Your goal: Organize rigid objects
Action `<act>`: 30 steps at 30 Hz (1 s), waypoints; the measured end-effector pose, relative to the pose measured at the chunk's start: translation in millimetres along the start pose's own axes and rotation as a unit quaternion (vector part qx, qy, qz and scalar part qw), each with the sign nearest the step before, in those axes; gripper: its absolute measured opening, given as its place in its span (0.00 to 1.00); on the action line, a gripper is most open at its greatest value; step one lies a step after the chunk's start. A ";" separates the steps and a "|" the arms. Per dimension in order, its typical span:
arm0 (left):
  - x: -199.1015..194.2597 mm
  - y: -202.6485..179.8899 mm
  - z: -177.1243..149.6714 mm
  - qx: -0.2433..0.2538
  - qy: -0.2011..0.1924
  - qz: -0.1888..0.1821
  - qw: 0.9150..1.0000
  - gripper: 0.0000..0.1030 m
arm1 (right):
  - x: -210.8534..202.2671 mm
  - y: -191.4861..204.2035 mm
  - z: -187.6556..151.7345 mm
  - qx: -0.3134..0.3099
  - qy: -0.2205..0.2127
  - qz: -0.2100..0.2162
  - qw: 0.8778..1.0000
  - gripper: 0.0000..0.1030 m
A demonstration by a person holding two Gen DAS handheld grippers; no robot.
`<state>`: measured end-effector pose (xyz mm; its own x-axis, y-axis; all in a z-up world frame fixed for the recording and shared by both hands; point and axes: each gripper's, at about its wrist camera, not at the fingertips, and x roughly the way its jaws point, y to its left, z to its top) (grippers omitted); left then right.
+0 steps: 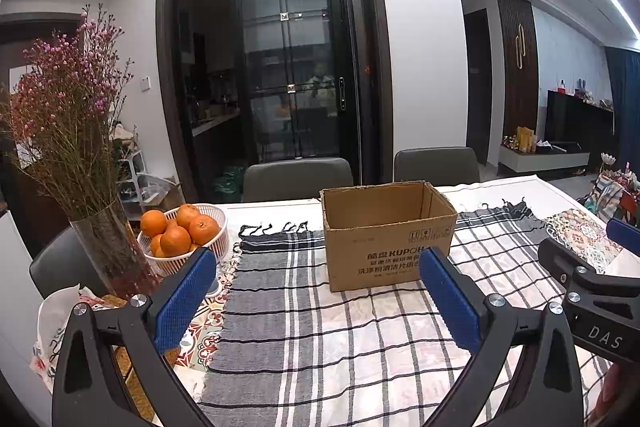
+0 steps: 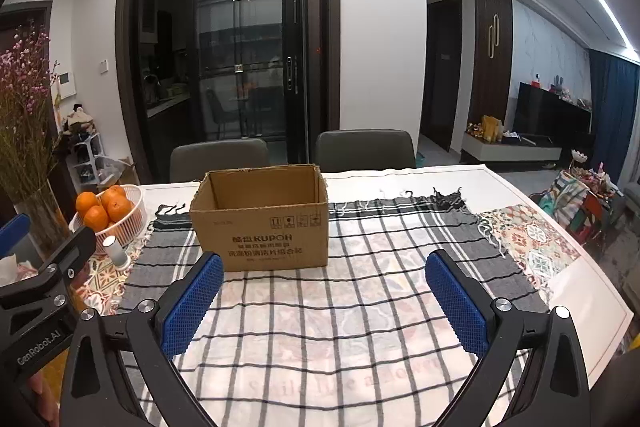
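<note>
My left claw [image 1: 316, 297] and right claw [image 2: 324, 301] gape wide, gripping nothing. The open brown cardboard box [image 2: 262, 223] stands upright ahead on the checked cloth [image 2: 320, 327] covering the bench [image 2: 440, 183].

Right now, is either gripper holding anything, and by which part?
Nothing is held. The left gripper and right gripper both stand open and empty over the checked cloth, short of the cardboard box.

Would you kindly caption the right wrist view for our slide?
Open right gripper faces an open cardboard box on a checked cloth, oranges at left.
</note>
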<state>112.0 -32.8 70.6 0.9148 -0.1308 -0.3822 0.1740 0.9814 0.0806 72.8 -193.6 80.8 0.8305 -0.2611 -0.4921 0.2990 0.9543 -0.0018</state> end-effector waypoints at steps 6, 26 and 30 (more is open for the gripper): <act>-8.6 -1.0 -1.6 -0.002 -0.007 -0.003 1.000 1.00 | -6.8 -4.8 -4.5 0.005 -0.005 0.000 1.000 0.99; -16.7 0.2 2.0 -0.001 -0.024 0.009 1.000 1.00 | -16.0 -3.1 0.0 0.003 -0.014 0.001 1.000 0.99; -16.7 -0.5 2.3 -0.002 -0.023 0.007 1.000 1.00 | -16.0 -3.1 -0.5 0.003 -0.014 0.002 1.000 0.99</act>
<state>97.4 -31.5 79.1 0.9330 -0.1230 -0.3383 0.1595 0.9837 0.0824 58.3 -192.3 88.3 0.8443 -0.2619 -0.4675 0.2989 0.9543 0.0053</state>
